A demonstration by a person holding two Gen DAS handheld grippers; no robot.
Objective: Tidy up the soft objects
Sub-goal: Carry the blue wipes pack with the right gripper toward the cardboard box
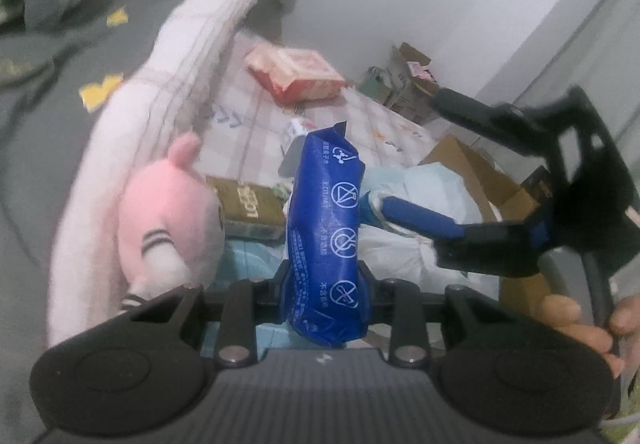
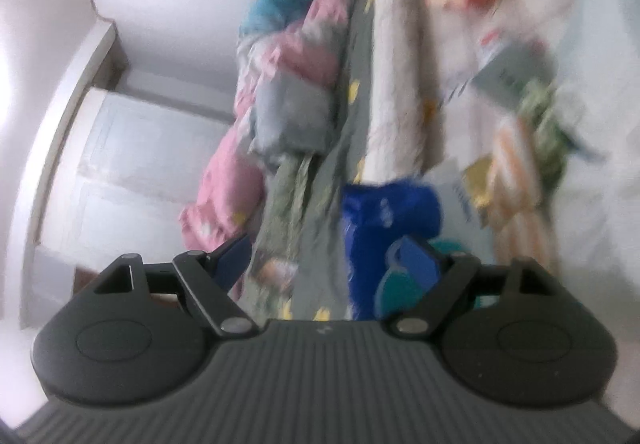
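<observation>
My left gripper [image 1: 325,276] is shut on a blue soft pack [image 1: 325,228] with white printed symbols, held upright above the bed. A pink plush toy [image 1: 168,220] lies just left of it, against a long white bolster [image 1: 160,92]. My right gripper [image 1: 384,204] shows at the right of the left wrist view with blue fingers [image 1: 420,218] spread, reaching toward the pack. In the blurred right wrist view the right gripper [image 2: 332,256] is open, with the blue pack [image 2: 384,216] between its fingers [image 2: 416,264]; contact cannot be told.
A red and orange pack [image 1: 296,74] lies further along the checked sheet. A brown box [image 1: 248,204], white plastic bags [image 1: 420,204] and cardboard boxes [image 1: 408,80] clutter the right. Pink and grey quilts [image 2: 288,84] are piled by the wall. A grey blanket [image 1: 60,84] covers the left.
</observation>
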